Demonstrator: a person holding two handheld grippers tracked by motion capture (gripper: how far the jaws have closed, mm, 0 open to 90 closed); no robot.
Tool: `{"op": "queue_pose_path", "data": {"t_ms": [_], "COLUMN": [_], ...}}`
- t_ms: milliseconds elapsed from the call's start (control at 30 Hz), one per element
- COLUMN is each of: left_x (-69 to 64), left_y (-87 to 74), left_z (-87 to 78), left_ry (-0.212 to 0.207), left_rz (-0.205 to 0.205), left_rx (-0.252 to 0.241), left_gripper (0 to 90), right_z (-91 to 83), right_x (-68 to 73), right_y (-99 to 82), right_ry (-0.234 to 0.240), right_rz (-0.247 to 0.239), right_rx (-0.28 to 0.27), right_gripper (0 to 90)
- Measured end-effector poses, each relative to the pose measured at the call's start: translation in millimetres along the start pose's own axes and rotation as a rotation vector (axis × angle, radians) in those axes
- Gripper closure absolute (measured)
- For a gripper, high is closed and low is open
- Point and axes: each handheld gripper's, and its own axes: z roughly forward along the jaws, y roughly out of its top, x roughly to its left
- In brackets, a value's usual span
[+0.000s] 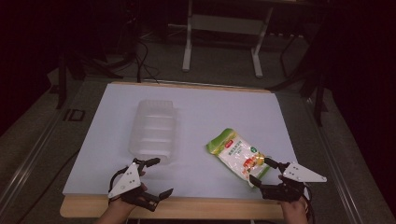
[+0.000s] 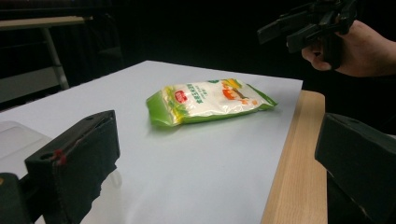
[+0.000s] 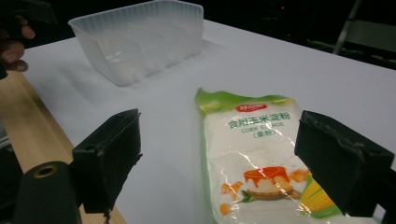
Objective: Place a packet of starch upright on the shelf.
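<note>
A green and white bag of corn starch [image 1: 237,155] lies flat on the white sheet at the right. My right gripper [image 1: 260,170] stands open at the bag's near end. In the right gripper view the bag [image 3: 254,140] lies between the wide-apart jaws of the right gripper [image 3: 224,158], and neither pad presses on it. A clear plastic container [image 1: 154,129] stands left of centre. My left gripper [image 1: 161,176] is open just in front of it, near the table's front edge, holding nothing. In the left gripper view its jaws [image 2: 215,163] frame the bag [image 2: 210,100] farther off.
The white sheet [image 1: 201,107] covers most of the wooden table, whose bare edge [image 1: 205,207] runs along the front. The container [image 3: 140,42] shows ribbed walls in the right gripper view. A hand holding the other gripper [image 2: 308,23] shows at the upper right of the left gripper view.
</note>
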Motion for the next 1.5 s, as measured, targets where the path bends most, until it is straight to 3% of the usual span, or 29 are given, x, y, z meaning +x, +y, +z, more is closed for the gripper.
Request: {"op": "queue_pose_path", "data": {"t_ms": [233,433,567,733,867,1000,1067,1200,1500], "left_x": [-1.4,-2.4,-2.7,-3.7,-3.8,-3.7,-3.6,-3.2,-2.7], "left_y": [0.3,1.3,1.1,0.9,0.7,0.7,0.6,0.0,-0.2], "left_z": [0.0,-0.3,0.3,2.0,2.4,2.3,2.3,2.8,2.6], "left_ry": [-0.003,0.001,-0.001,-0.006,-0.010,-0.011,-0.010,-0.011,-0.017], "left_rz": [0.007,0.015,0.018,0.020,0.022,0.022,0.022,0.022,0.020], "left_rx": [0.001,0.000,0.003,0.005,0.007,0.006,0.007,0.006,0.010], "left_gripper": [0.2,0.2,0.2,0.2,0.2,0.2,0.2,0.2,0.2], "right_z": [1.5,2.1,-0.2,-3.6,-3.3,-0.4,1.9,10.0,39.1], "right_x": [7.7,11.8,10.9,4.5,0.8,-2.8,-4.0,-6.8,-19.6], "right_y": [4.1,13.2,24.4,41.9,55.9,66.7,72.0,82.2,95.4], "right_ry": [0.009,0.085,0.095,0.076,0.072,0.025,-0.010,-0.035,-0.012], "right_rz": [-0.035,-0.029,-0.042,-0.053,-0.079,-0.070,-0.083,-0.106,-0.076], "right_rx": [0.017,0.011,-0.009,-0.061,-0.073,-0.095,-0.102,-0.100,-0.071], "right_gripper": [14.4,14.3,13.7,12.9,12.6,13.6,13.7,14.0,12.1]}}
